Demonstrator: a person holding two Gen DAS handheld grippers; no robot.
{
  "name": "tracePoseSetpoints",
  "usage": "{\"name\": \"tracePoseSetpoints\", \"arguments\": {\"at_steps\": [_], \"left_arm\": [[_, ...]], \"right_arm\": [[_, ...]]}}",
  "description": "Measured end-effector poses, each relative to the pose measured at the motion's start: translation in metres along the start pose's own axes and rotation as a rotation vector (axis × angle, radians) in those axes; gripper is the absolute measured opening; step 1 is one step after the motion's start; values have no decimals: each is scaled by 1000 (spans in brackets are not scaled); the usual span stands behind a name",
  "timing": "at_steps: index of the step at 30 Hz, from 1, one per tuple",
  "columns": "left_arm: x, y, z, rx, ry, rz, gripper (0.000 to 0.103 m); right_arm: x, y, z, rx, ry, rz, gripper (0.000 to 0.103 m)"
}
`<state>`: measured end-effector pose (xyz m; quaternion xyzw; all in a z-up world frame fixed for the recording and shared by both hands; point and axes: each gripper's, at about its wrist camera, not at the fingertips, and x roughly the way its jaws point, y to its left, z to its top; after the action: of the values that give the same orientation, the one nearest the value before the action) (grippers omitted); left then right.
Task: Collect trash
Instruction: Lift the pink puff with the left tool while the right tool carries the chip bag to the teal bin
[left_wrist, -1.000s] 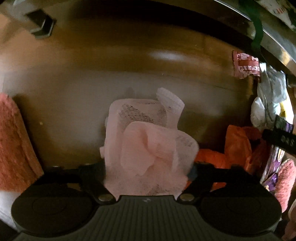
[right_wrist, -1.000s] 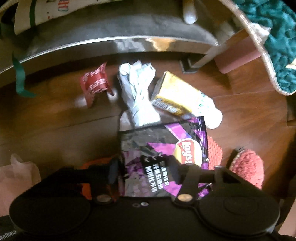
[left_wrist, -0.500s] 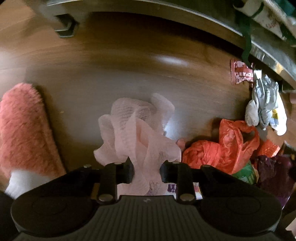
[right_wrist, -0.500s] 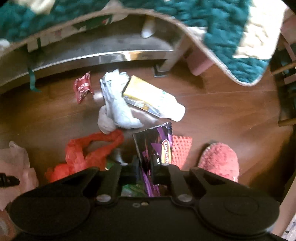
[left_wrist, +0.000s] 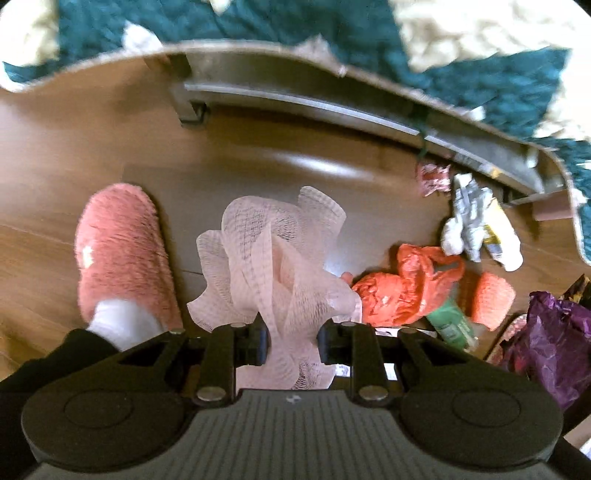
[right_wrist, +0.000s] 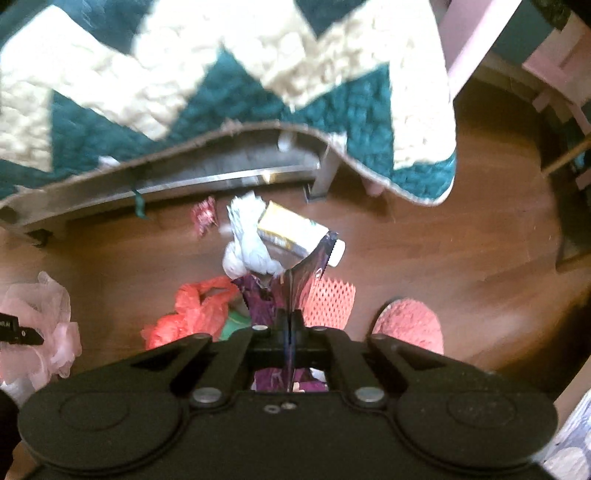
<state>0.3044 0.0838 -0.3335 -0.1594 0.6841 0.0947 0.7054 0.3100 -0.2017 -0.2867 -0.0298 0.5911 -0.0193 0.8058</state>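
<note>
My left gripper (left_wrist: 291, 341) is shut on a pink foam net sleeve (left_wrist: 277, 254) and holds it above the wood floor. The sleeve also shows at the left of the right wrist view (right_wrist: 44, 325). My right gripper (right_wrist: 290, 332) is shut on a purple chip bag (right_wrist: 295, 280), lifted off the floor; the bag shows at the right of the left wrist view (left_wrist: 546, 339). On the floor lie an orange plastic bag (left_wrist: 402, 288), a white crumpled bag (right_wrist: 247, 240), a yellow-white carton (right_wrist: 295, 230), a red wrapper (right_wrist: 203, 218), an orange foam net (right_wrist: 332, 299) and a green item (left_wrist: 450, 321).
A bed with a green and cream quilt (right_wrist: 184, 92) overhangs a metal frame (right_wrist: 184, 181) along the far side. Pink slippers on the person's feet stand at the left (left_wrist: 118, 251) and the right (right_wrist: 410, 325). Pink furniture (right_wrist: 554, 62) stands at the far right.
Both grippers closed on their items and rose well above the floor. The sleeve and the chip bag came up with them; the bed and quilt came into view.
</note>
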Motion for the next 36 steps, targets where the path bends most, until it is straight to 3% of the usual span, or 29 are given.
{"name": "tracePoseSetpoints", "arguments": {"at_steps": [6, 7, 20, 27, 36], "left_arm": [[-83, -6, -26, 57, -150, -60, 24], [-98, -7, -30, 66, -180, -70, 24], [-277, -13, -62, 109, -517, -174, 24], [-365, -17, -66, 135, -718, -181, 24], [-459, -24, -41, 179, -870, -185, 24]], "right_arm": [[-73, -15, -7, 26, -143, 117, 1], [-101, -16, -10, 16, -197, 159, 1], [-250, -13, -7, -54, -501, 403, 1], [-322, -8, 12, -115, -650, 464, 1], [-392, 17, 57, -181, -797, 519, 0]]}}
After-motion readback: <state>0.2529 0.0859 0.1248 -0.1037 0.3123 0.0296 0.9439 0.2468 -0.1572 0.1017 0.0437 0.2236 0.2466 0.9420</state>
